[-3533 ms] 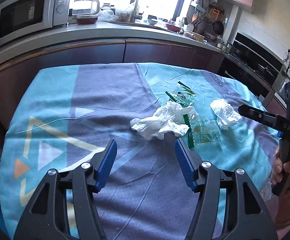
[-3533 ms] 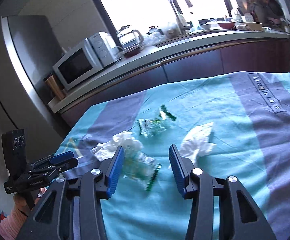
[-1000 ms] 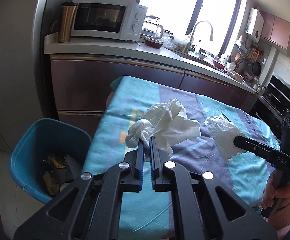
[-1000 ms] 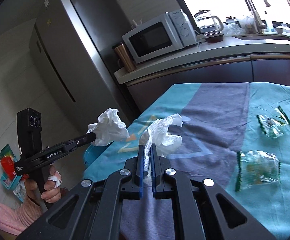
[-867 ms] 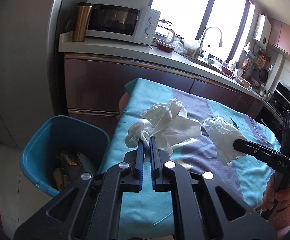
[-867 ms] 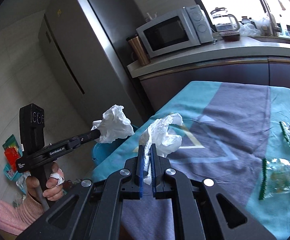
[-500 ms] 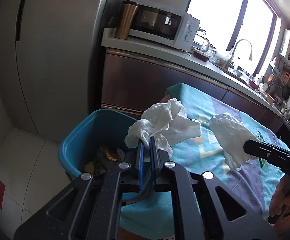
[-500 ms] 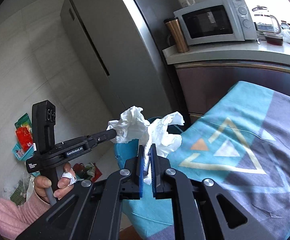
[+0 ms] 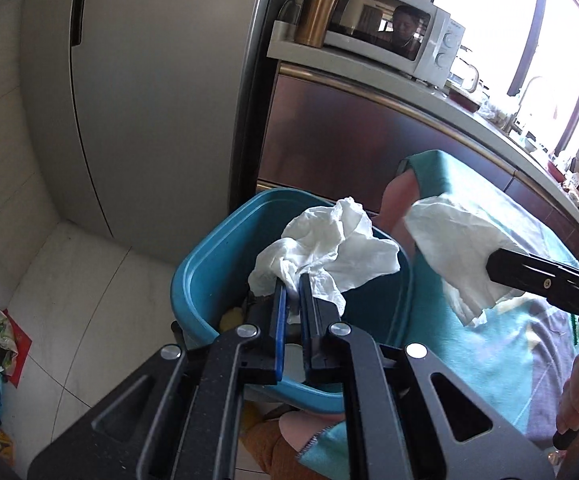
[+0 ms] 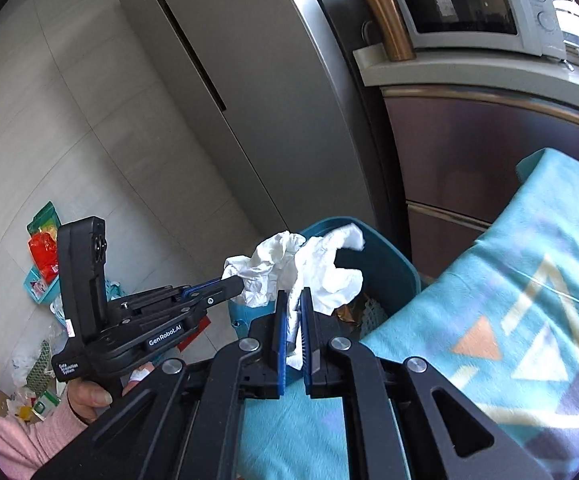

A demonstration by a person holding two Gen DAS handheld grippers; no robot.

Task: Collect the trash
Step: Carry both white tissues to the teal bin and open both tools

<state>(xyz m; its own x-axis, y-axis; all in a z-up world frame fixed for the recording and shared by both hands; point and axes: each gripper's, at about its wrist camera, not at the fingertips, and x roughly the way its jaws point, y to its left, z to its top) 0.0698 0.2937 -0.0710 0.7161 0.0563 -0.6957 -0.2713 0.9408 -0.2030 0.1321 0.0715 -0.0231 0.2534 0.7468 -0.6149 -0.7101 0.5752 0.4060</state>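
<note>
Through the right wrist camera I saw my right gripper (image 10: 294,300) at lower centre, clamped on a crumpled white tissue (image 10: 329,272) that stood up from between its blue pads. Left of it, my left gripper (image 10: 235,282) reached in from the lower left, pinching a second white tissue (image 10: 261,272) that met the first. Both wads hung in front of the teal bin (image 10: 385,264) at centre frame. The patterned teal cloth (image 10: 509,320) filled the lower right. A microwave (image 10: 465,4) sat at upper right.
</note>
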